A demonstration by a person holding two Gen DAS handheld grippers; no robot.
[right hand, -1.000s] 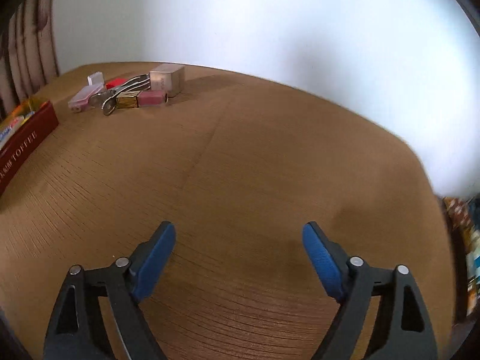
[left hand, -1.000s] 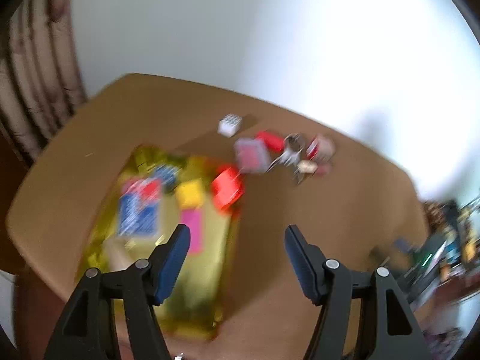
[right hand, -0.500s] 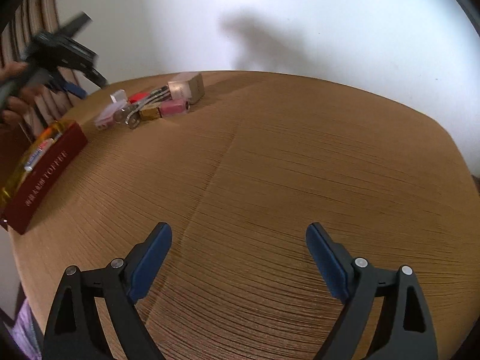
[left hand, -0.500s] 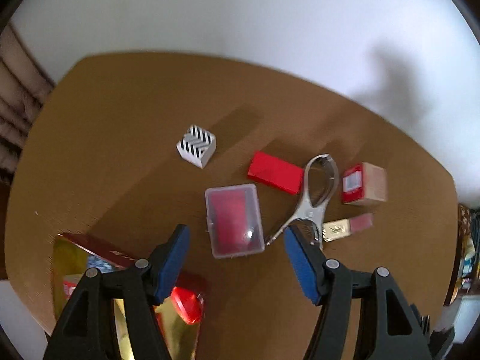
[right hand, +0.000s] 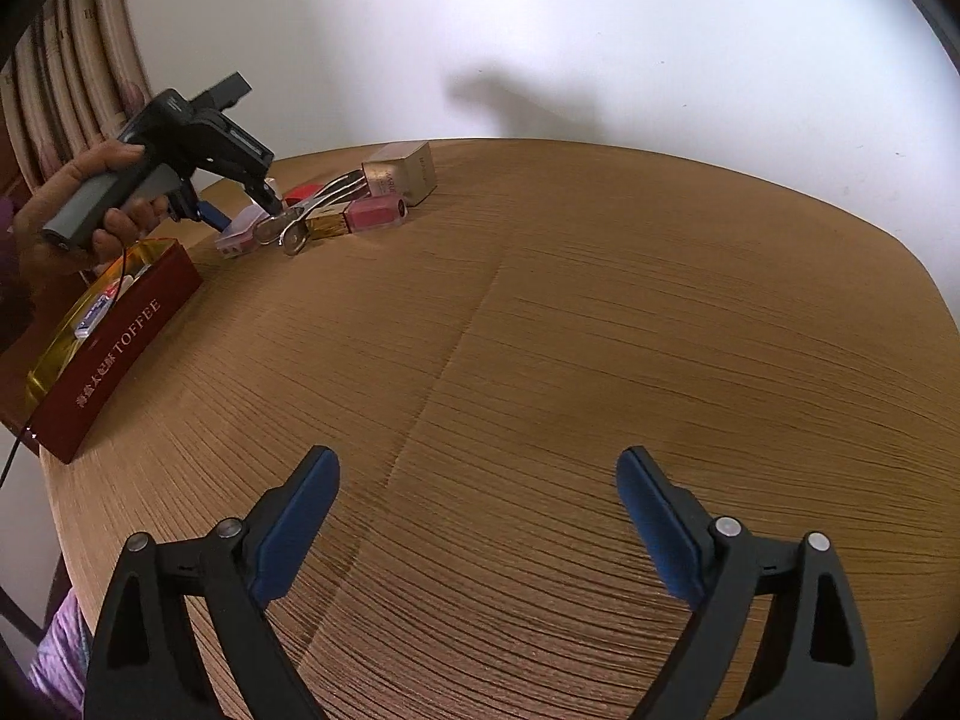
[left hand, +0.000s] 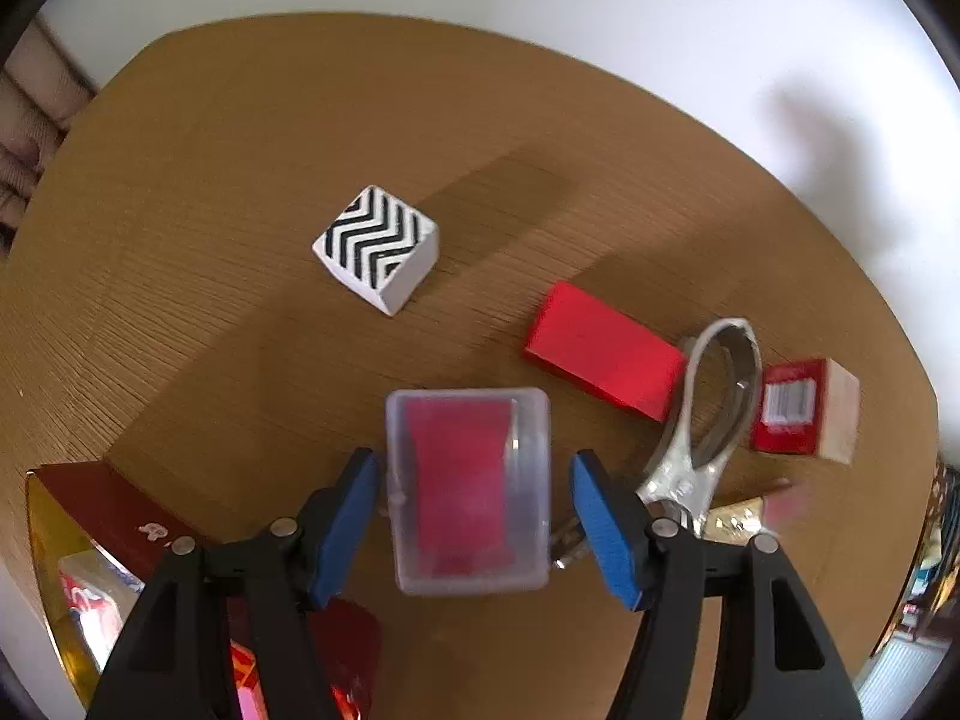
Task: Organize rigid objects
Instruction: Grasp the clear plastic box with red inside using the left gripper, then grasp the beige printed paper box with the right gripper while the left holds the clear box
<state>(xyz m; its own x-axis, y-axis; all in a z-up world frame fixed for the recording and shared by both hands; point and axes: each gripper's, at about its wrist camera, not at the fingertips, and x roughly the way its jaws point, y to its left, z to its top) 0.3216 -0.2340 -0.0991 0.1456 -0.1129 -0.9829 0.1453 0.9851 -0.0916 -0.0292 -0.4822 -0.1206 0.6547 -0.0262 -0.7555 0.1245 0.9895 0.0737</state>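
A clear plastic case [left hand: 468, 486] with red contents lies flat on the brown table [left hand: 240, 150]. My left gripper [left hand: 474, 465] points steeply down with a blue pad on each side of the case; narrow gaps show between pads and case, so it is open. From the right wrist view the same gripper [right hand: 240, 204] hangs over that case [right hand: 237, 234], held by a hand [right hand: 90, 222]. My right gripper [right hand: 477, 459] hovers over bare table, its jaws opening with nothing between them.
A zigzag-patterned cube [left hand: 377, 247], a red block [left hand: 603, 360], a metal clamp [left hand: 708, 414], a red-and-cream box [left hand: 804, 408] and a gold-pink lipstick [left hand: 756, 507] lie around the case. A dark red toffee tin [right hand: 120, 336] holding several items stands at the table's left edge.
My left gripper travelled from above the toffee tin to the loose pile and sank until its fingers straddle the clear case. My right gripper's jaws spread wider and its view tipped downward.
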